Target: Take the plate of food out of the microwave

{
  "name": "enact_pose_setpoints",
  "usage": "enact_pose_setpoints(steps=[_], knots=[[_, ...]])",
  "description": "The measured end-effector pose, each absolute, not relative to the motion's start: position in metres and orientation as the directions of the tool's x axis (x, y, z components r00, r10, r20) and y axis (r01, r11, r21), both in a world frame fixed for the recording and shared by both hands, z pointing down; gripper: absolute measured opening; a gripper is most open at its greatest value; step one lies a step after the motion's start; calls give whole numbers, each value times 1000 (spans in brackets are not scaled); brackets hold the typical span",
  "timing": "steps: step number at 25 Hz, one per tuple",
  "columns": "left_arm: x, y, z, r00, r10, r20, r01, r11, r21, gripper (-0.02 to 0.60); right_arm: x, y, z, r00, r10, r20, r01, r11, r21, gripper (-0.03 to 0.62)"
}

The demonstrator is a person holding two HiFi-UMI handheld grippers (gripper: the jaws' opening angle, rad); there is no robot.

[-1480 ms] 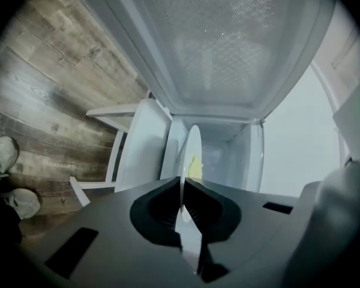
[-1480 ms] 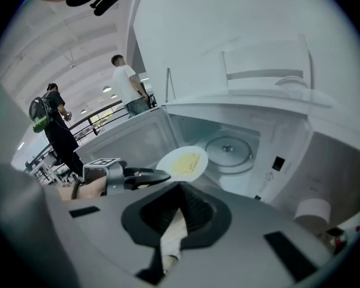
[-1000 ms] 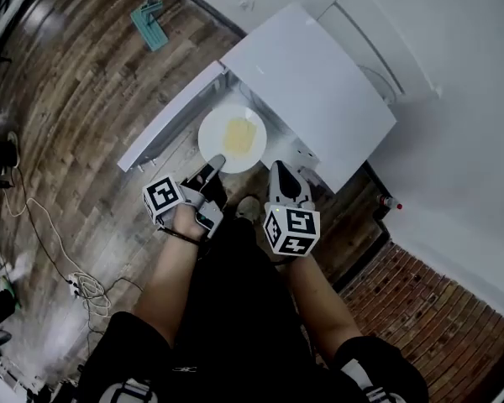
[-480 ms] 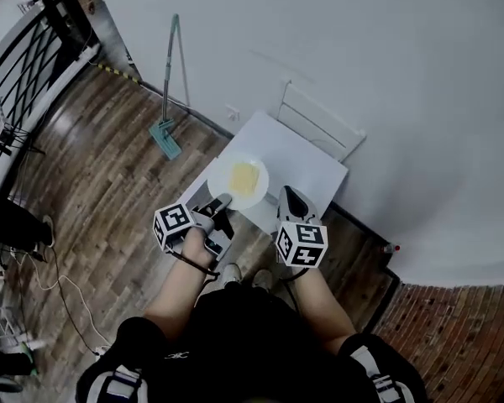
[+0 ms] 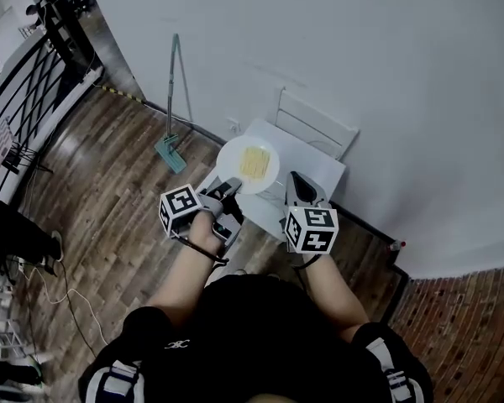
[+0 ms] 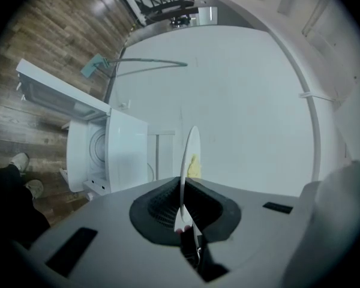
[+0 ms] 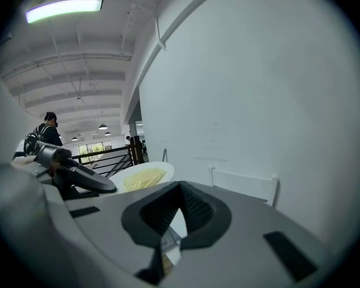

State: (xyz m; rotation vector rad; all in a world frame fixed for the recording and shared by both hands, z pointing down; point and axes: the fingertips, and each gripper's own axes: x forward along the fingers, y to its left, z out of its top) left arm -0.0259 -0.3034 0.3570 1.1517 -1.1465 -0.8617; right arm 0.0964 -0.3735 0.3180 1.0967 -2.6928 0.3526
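Note:
A white plate (image 5: pixel 248 164) with flat yellow food (image 5: pixel 254 162) is held in the air over the white microwave (image 5: pixel 315 164). My left gripper (image 5: pixel 229 190) is shut on the plate's near rim. In the left gripper view the plate (image 6: pixel 189 158) stands edge-on between the pads, and the microwave (image 6: pixel 123 155) with its door (image 6: pixel 57 98) swung open lies to the left. My right gripper (image 5: pixel 301 183) hovers beside the plate on the right and touches nothing. Its fingertips (image 7: pixel 180 188) meet with nothing between them, and the plate (image 7: pixel 145 176) shows to their left.
A mop (image 5: pixel 170 151) leans on the white wall at the left. A black railing (image 5: pixel 34 82) runs along the far left, over the wooden floor (image 5: pixel 109 166). A white rack (image 5: pixel 315 124) stands against the wall behind the microwave. A person (image 7: pixel 45 131) stands far off.
The left gripper has carried the plate up and away from the open microwave. The right gripper rose alongside it. The head view has lifted and now takes in more wall.

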Motion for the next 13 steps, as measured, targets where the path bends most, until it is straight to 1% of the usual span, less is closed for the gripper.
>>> enact_pose_setpoints(steps=[5, 13], knots=[[-19, -294, 365, 236, -941, 241, -26, 242, 970, 12, 97, -359, 325, -708, -639, 301, -696, 704, -142, 14], [-9, -284, 359, 256, -940, 227, -35, 226, 974, 12, 100, -342, 323, -706, -640, 303, -694, 710, -116, 14]])
